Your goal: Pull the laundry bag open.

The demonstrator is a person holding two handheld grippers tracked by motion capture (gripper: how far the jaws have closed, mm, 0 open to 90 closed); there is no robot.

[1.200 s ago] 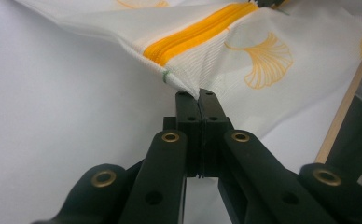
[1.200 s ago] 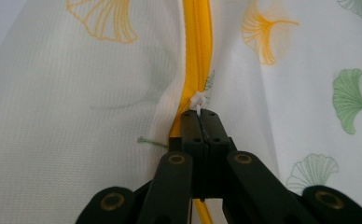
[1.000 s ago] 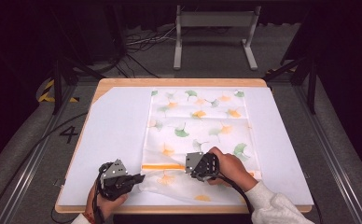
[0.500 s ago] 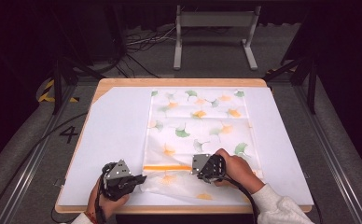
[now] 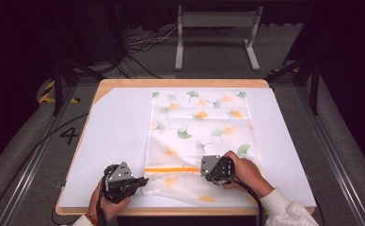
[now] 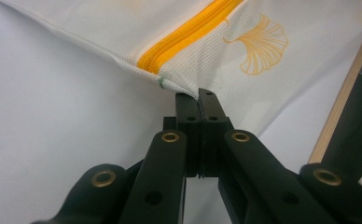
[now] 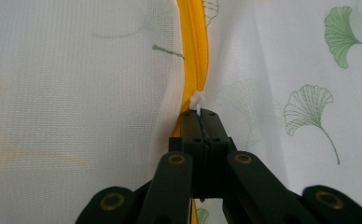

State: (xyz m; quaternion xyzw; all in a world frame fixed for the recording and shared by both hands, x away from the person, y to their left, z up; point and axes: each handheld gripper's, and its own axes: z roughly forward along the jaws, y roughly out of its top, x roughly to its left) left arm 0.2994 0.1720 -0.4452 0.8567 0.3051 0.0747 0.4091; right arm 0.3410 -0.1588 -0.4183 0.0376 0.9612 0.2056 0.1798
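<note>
Right gripper (image 7: 201, 113) clamps the white zipper pull (image 7: 197, 100); left gripper (image 6: 198, 95) pinches the white mesh ginkgo-print bag's (image 5: 199, 127) corner ahead. Keep fabric taut, pulling straight along the orange zipper (image 7: 194, 51).

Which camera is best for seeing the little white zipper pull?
The right gripper view: the white zipper pull sits close up, pinched at the tip of the right claw on the orange zipper. In the high view the claw covers it. The left gripper view shows the zipper's end, without the pull.
</note>
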